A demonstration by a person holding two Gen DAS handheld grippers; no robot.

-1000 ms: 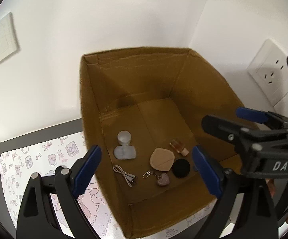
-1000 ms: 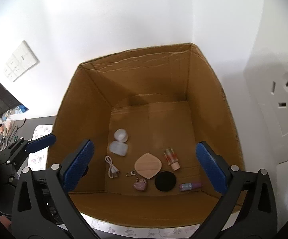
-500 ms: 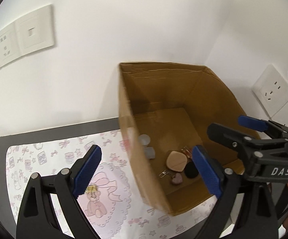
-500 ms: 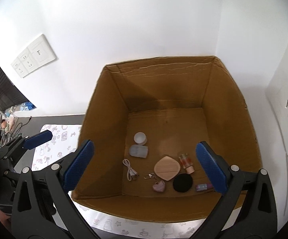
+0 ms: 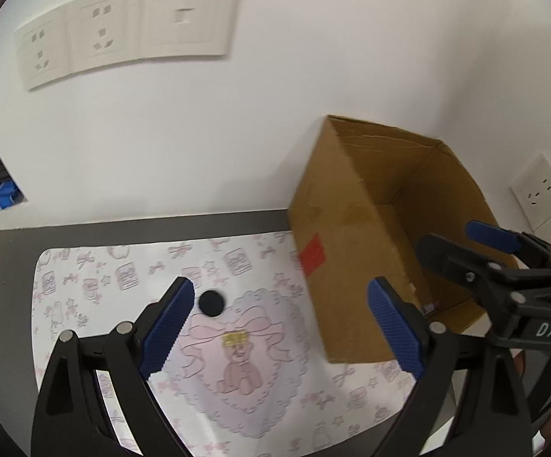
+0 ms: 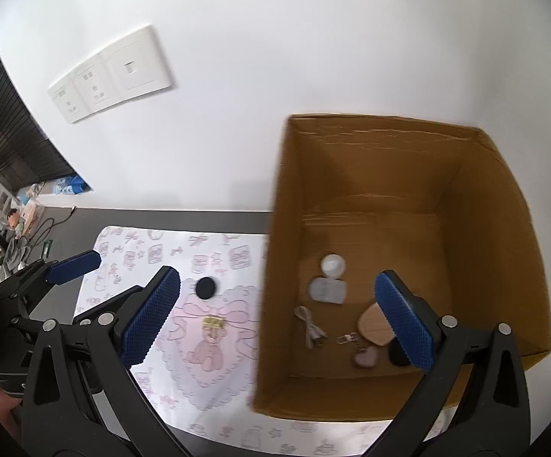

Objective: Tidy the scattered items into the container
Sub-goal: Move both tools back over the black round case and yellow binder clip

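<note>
An open cardboard box (image 6: 504,266) stands at the right on a patterned mat (image 6: 142,251). Inside lie a white jar (image 6: 333,265), a pale case (image 6: 327,291), a cable (image 6: 311,327), a beige puff (image 6: 374,325), a heart keychain (image 6: 367,356) and a black disc (image 6: 399,354). On the mat outside rest another black disc (image 5: 211,303) (image 6: 206,287) and a small gold clip (image 5: 234,339) (image 6: 213,321). My left gripper (image 5: 283,327) hangs open above the mat, the disc beside its left finger. My right gripper (image 6: 275,323) is open over the box's left wall. Both hold nothing.
The box (image 5: 351,266) sits in a corner of white walls. Wall sockets (image 5: 123,34) are on the back wall, another socket (image 5: 540,190) on the right wall. Dark tabletop (image 5: 5,266) borders the mat. Clutter and cables (image 6: 20,221) lie far left.
Both grippers swung left, away from above the box. The left view now faces the mat with the black disc and gold clip; the box interior is mostly hidden there.
</note>
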